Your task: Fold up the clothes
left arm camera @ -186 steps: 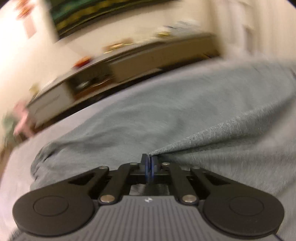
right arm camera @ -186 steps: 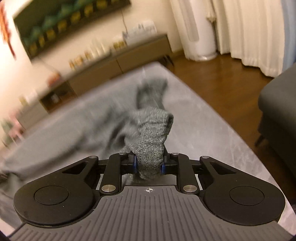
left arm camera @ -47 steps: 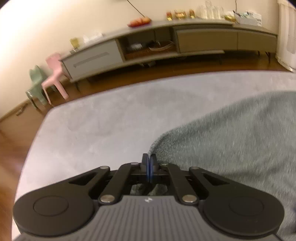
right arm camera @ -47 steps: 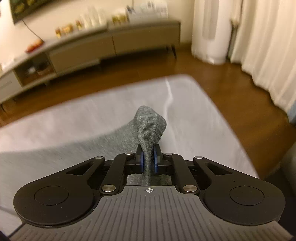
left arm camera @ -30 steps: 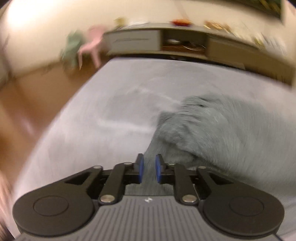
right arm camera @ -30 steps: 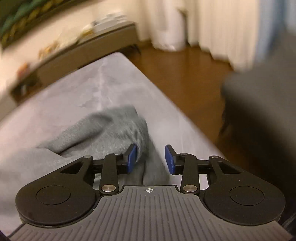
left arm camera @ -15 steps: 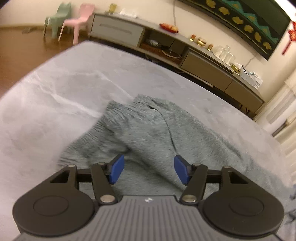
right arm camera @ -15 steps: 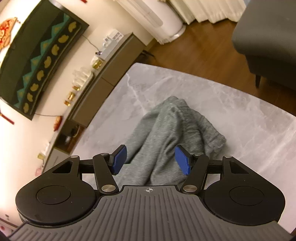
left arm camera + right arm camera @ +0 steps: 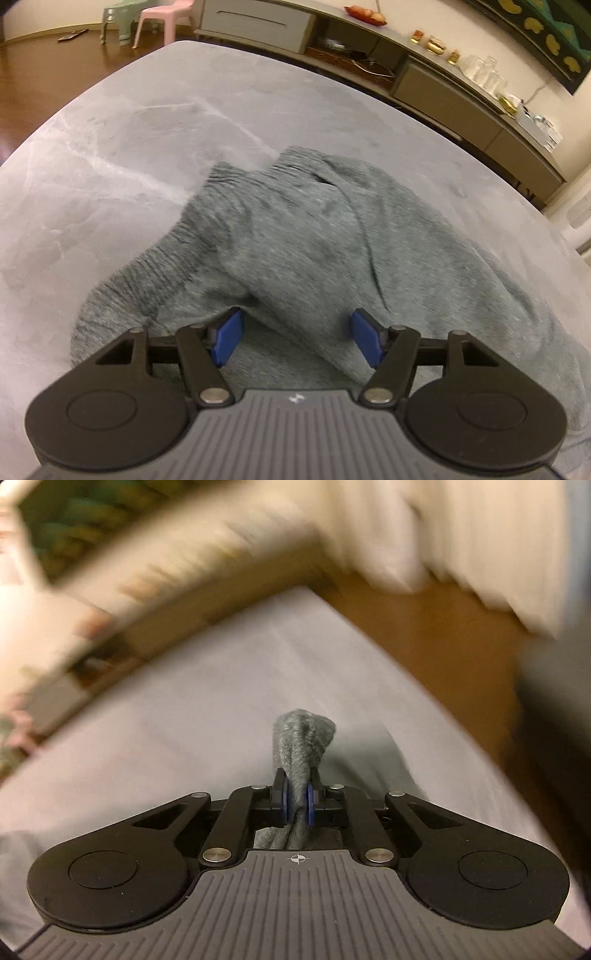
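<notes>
The left claw [image 9: 297, 338] hangs with its blue pads spread wide and nothing between them, poised just above the grey knit garment [image 9: 295, 240]. The cloth lies rumpled on the pale marbled surface [image 9: 110, 129], directly under and ahead of this claw. A thick fold runs across between the pads, and from there the garment's long axis stretches from near left, where a ribbed band [image 9: 162, 258] curves along the edge, away to the far right, where the cloth spreads out of view. A second ribbed edge bunches up further ahead of the claw, near the garment's far end. Beyond the cloth the bare surface runs on to its rounded edge. Past that stands a long low sideboard [image 9: 424, 74] with small items on top, and far off to the left sit a pink chair [image 9: 162, 18] and a green chair [image 9: 116, 18] on the wood floor.

The right claw [image 9: 296, 805] is clamped tight on a bunched piece of the same grey knit. A rounded tuft pokes straight forward and up out of the pads, while the rest of the cloth drops back beneath the claw body. Ahead lies the bare surface, then wood floor [image 9: 424, 627]; everything further is smeared by motion blur, and I cannot make out details there.
</notes>
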### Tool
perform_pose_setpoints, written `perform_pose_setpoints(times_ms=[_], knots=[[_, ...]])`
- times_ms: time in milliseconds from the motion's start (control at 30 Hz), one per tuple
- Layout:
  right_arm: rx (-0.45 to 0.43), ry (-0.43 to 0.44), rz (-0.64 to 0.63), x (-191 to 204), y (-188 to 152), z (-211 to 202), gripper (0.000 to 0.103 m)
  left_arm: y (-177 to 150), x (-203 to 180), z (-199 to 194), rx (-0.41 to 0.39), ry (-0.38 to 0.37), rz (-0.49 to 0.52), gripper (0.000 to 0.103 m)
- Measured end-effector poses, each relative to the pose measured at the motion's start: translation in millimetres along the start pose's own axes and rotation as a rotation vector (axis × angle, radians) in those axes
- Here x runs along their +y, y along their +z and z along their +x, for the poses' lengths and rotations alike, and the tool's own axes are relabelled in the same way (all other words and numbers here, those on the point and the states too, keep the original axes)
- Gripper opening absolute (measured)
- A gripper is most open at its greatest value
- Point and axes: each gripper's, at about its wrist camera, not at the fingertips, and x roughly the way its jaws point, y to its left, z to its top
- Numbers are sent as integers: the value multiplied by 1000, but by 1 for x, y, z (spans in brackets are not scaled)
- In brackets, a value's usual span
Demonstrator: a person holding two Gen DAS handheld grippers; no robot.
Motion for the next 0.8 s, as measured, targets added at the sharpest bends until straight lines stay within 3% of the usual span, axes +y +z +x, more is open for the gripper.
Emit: perform_pose_setpoints(times_ms=[100,233,267,300,367,467,533,600,700,800], knots=[[-50,57,-121,15,18,-4,5,2,9,3,3,2,-23,62],[-66,52,-221,-16,-8,-27,11,2,10,2,3,2,-20,62],[7,15,-167,-41,-25,-18,15,2,8,2,4,5,-12,63],[63,-35,-93,-63,-41,-14,28,1,8,2,6,6,-8,63],[169,-133,56,-107,-72,-6,28,0,7,1,9,-1,-11,63],[158,-156,317,-143,-96,-22,30,-3,9,-4,6,-34,-33,63],[132,-142,438,-147,-98,-32,36,-3,9,-8,-6,-50,-38,64],[126,-145,459,-133,-90,-37,47,-3,8,-12,-28,-64,-37,65],[146,-164,403,-97,-72,-34,68,-3,4,-15,-45,-78,-25,67],[173,-277,313,-73,-61,-9,78,-3,-1,-9,-33,-75,-5,67]])
